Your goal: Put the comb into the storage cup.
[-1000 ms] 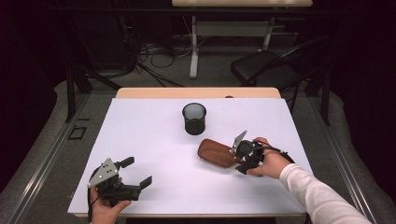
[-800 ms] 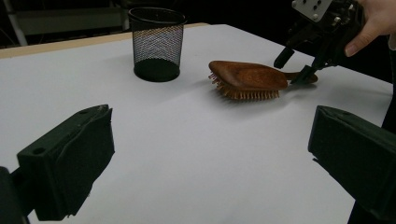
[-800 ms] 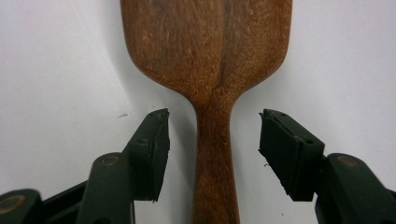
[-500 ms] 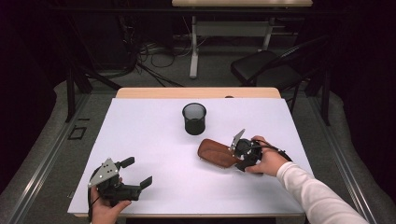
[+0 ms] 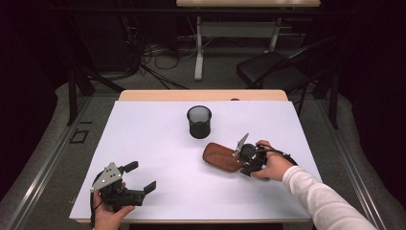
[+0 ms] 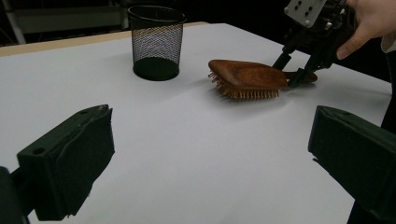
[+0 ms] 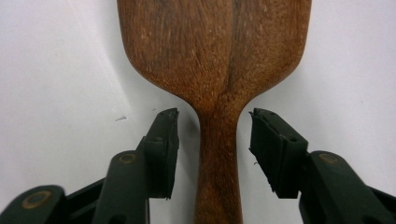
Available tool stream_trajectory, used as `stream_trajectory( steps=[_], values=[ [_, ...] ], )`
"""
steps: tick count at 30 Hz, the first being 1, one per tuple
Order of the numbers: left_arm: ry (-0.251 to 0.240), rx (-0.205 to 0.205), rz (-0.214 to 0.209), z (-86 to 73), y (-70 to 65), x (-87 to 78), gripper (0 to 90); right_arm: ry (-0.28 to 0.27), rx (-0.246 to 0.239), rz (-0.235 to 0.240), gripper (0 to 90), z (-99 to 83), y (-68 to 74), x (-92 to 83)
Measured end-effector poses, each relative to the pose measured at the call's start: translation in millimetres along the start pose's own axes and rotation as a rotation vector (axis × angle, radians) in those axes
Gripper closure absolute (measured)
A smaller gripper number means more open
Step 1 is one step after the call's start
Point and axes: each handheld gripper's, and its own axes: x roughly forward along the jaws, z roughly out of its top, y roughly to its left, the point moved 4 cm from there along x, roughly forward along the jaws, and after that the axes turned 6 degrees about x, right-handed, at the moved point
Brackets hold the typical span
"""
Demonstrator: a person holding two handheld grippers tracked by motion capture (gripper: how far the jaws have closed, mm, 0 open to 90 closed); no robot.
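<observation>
My right gripper straddles the brush handle, jaws just closing in, a gap apparently left on both sides. The brush lies bristles down near the cup. My left gripper rests open, well apart.

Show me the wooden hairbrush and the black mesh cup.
Brown wooden hairbrush (image 5: 221,156): high view, on its paddle back.
Black wire-mesh cup (image 6: 156,43): left gripper view, on its mesh wall.

A black mesh cup stands upright on the white table. Beyond the table, a dark chair and tangled cables sit on the floor.
</observation>
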Motion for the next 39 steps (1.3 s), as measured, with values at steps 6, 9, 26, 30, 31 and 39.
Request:
stream_trajectory(
  steps=[6, 9, 26, 30, 31, 39],
  values=[
    [-0.001, -0.002, -0.001, -0.2, 0.2, 0.5, 0.4, 0.016, -0.007, -0.003, 57.2, 1.7, 0.9, 3.0],
    [-0.002, -0.004, -0.003, -0.3, 0.3, 0.7, 0.4, 0.022, -0.012, -0.003, 59.4, 2.3, 1.2, 4.6],
    [-0.002, -0.006, -0.004, -0.5, 0.5, 0.6, 0.4, 0.027, -0.014, -0.010, 70.2, 3.7, -0.8, 7.4],
    [-0.002, -0.005, -0.001, -0.5, 0.4, 0.8, 0.4, 0.024, -0.004, -0.009, 70.7, 3.3, -0.7, 7.2],
    [-0.001, -0.005, -0.004, -0.6, 0.5, 0.8, 0.4, 0.024, 0.001, -0.010, 70.7, 3.1, -0.6, 7.1],
    [-0.002, -0.005, -0.004, -0.6, 0.5, 0.9, 0.4, 0.023, 0.019, -0.004, 71.3, 2.3, -0.5, 6.6]
  ],
)
